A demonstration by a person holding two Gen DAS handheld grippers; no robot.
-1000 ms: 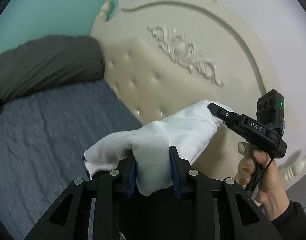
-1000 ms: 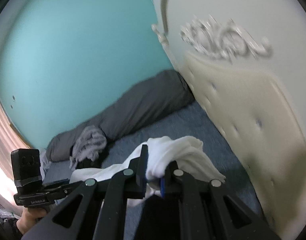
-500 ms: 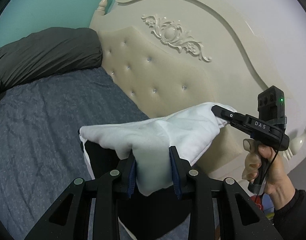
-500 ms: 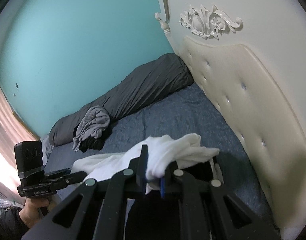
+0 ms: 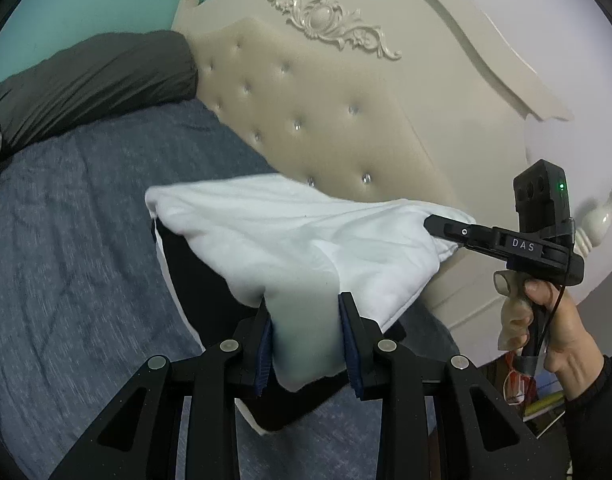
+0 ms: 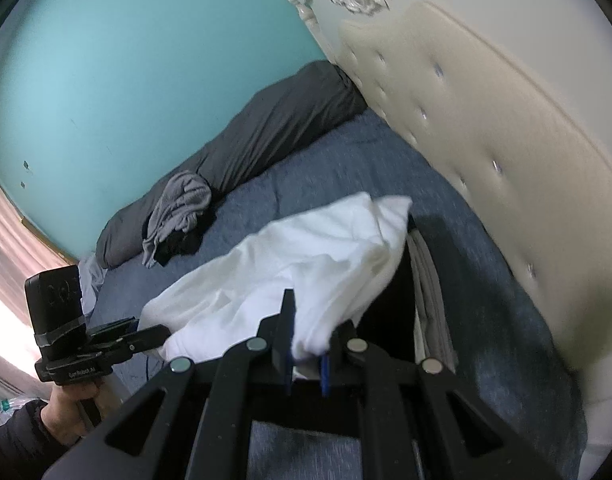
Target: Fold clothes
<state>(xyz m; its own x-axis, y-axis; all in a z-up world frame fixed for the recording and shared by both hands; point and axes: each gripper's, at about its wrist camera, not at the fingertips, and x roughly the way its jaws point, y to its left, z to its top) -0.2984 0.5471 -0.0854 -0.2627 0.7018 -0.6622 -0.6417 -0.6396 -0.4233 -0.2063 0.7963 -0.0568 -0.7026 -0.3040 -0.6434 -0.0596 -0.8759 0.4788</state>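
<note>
Center frame, both views: white garment (image 5: pixel 290 236) hangs over blue bedspread (image 5: pixel 66 264); left gripper (image 5: pixel 306 344) & right gripper (image 6: pixel 307 354) each clamped on its cloth.

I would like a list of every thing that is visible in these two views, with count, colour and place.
white garment: one, white, held up above the bed between both grippers
bedspread: one, blue-grey, covering the bed
dark duvet: one, dark grey, rolled along the teal wall
grey clothes: one small heap, grey over black, on the bed by the duvet
headboard: one, cream, tufted, with a carved ornament
wall: teal, behind the bed
left gripper: black with blue pads, shut on the white garment
right gripper: black with blue pads, shut on the white garment
hands: two, each on a gripper handle, dark sleeves
</note>
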